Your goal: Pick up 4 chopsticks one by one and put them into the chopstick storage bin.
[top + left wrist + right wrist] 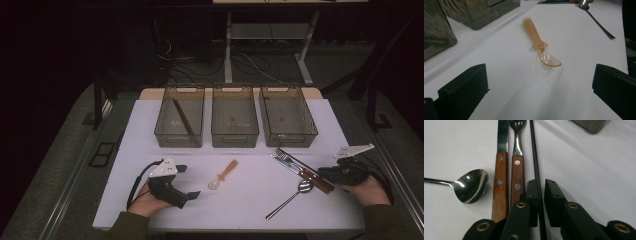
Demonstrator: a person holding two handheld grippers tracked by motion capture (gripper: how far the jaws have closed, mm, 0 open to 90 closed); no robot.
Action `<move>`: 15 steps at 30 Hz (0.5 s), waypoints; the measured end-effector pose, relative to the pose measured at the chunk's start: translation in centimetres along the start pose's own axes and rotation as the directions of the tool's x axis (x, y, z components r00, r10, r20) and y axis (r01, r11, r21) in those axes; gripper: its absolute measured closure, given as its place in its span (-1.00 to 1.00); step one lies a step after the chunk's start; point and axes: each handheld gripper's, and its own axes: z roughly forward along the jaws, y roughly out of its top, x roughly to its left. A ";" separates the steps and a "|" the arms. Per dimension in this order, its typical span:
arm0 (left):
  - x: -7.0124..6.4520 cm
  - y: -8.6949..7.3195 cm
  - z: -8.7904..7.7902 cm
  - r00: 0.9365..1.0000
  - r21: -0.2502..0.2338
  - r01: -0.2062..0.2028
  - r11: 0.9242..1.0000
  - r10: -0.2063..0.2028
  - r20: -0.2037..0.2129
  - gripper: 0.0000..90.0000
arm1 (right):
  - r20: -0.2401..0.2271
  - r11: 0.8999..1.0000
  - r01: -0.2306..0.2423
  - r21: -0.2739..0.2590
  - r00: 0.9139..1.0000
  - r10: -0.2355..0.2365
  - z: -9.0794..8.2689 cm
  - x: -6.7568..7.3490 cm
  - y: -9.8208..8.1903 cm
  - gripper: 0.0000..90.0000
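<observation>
My right gripper (pixel 321 174) (pixel 541 183) rests on the table at the right. Its jaws stand only a sliver apart around a thin black chopstick (pixel 292 157) (pixel 534 150), which lies flat on the white table (pixel 250 205). One pad touches the stick and a narrow slit shows at the other. Beside the chopstick lie a wooden-handled fork (pixel 517 170), a matching knife (pixel 500 175) and a metal spoon (pixel 302 186) (pixel 471 186). At the left, my left gripper (pixel 189 182) (pixel 539 75) is open wide and holds nothing. It faces an orange plastic spoon (pixel 225 175) (pixel 536 37).
Three clear bins stand in a row at the back: left (pixel 178 137), middle (pixel 235 137), right (pixel 289 136). The left bin holds a dark chopstick (pixel 182 117). Bare tabletop lies between the bins and the cutlery.
</observation>
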 end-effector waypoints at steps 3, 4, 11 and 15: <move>0.0 0.0 0.0 1.000 0.001 0.001 1.000 -0.001 0.001 -1.00 | 0.004 1.000 0.012 0.001 1.000 -0.012 0.0 0.1 0.0 0.83; 0.0 0.0 0.0 1.000 0.002 0.000 1.000 0.000 0.001 -1.00 | 0.004 1.000 0.017 0.000 1.000 -0.017 0.0 0.1 0.0 0.85; -0.1 0.0 0.0 1.000 0.002 0.002 1.000 -0.002 0.002 -1.00 | -0.005 0.999 0.035 -0.002 0.999 -0.035 0.0 0.0 0.0 0.89; -0.1 0.0 0.1 1.000 0.003 0.002 1.000 -0.002 0.003 -1.00 | -0.009 0.999 0.036 -0.003 0.999 -0.036 0.0 -0.1 0.0 0.89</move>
